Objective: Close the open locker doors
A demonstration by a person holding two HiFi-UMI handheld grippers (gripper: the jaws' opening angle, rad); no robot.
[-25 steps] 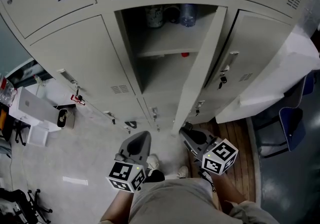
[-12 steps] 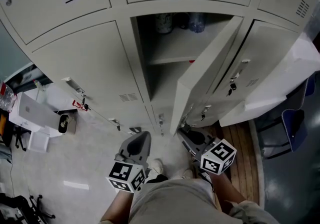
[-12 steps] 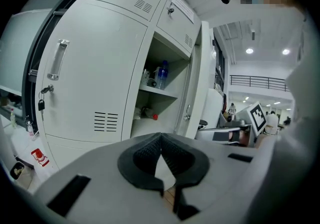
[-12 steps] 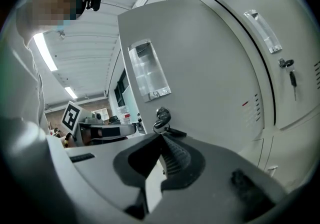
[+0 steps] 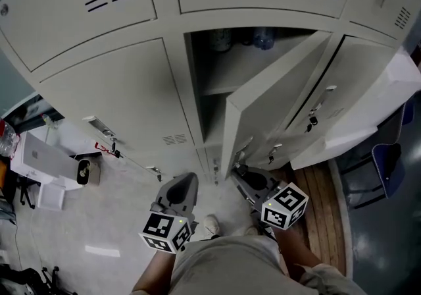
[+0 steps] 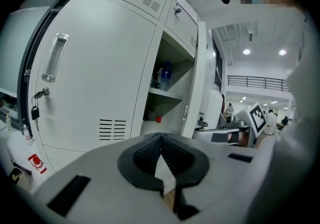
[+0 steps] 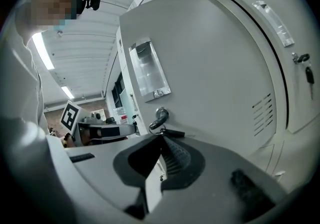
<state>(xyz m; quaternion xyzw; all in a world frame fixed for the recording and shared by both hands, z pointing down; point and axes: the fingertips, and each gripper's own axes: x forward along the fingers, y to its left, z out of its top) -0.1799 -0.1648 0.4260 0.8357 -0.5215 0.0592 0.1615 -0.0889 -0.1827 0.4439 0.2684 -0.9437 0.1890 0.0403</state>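
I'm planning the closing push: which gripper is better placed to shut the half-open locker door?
Right, probably. The right gripper faces the door's outer face, handle straight ahead. The left gripper points at the open compartment, beside the door's edge.

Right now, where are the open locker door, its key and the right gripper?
open locker door (image 5: 266, 106), head view, middle of its outer face.
key (image 7: 159, 117), right gripper view, the part at the lock.
right gripper (image 5: 241, 174), head view, between its shut fingertips.
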